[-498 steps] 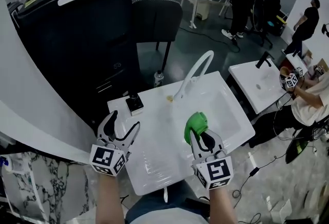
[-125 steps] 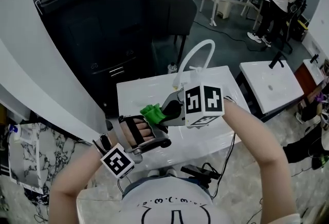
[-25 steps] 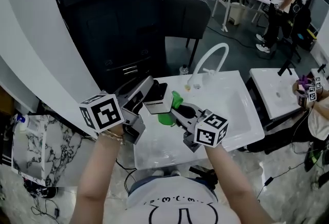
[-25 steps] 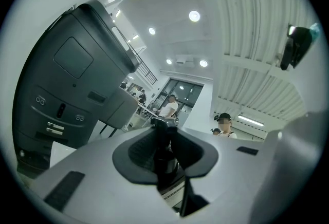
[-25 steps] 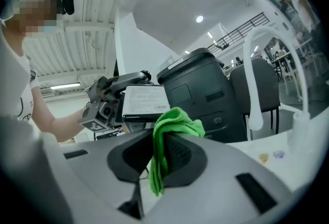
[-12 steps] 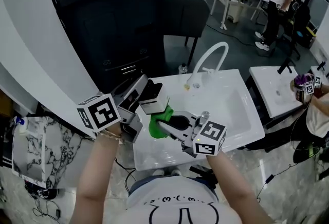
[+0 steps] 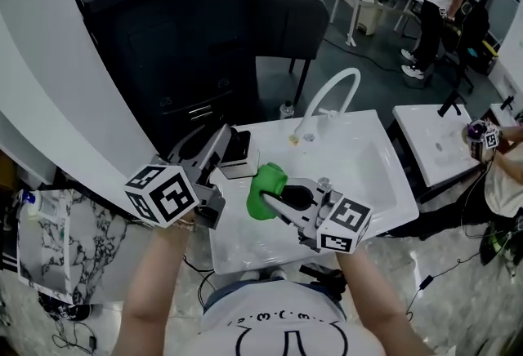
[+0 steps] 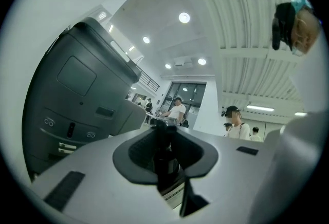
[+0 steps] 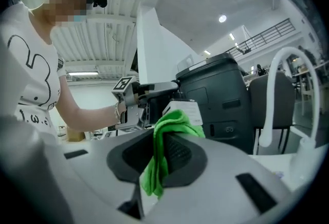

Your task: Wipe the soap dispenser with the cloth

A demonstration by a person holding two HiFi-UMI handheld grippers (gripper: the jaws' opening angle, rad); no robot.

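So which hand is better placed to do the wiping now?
The right: the right gripper is shut on the green cloth, close beside the soap dispenser, which the left gripper grips.

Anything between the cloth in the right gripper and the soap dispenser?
Nothing visible. The green cloth in the right hand-held gripper sits right beside the soap dispenser held by the left hand-held gripper; contact unclear.

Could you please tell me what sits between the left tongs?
The white soap dispenser with a black pump top, clamped in the left tongs. In the left gripper view the tongs hide its lower body.
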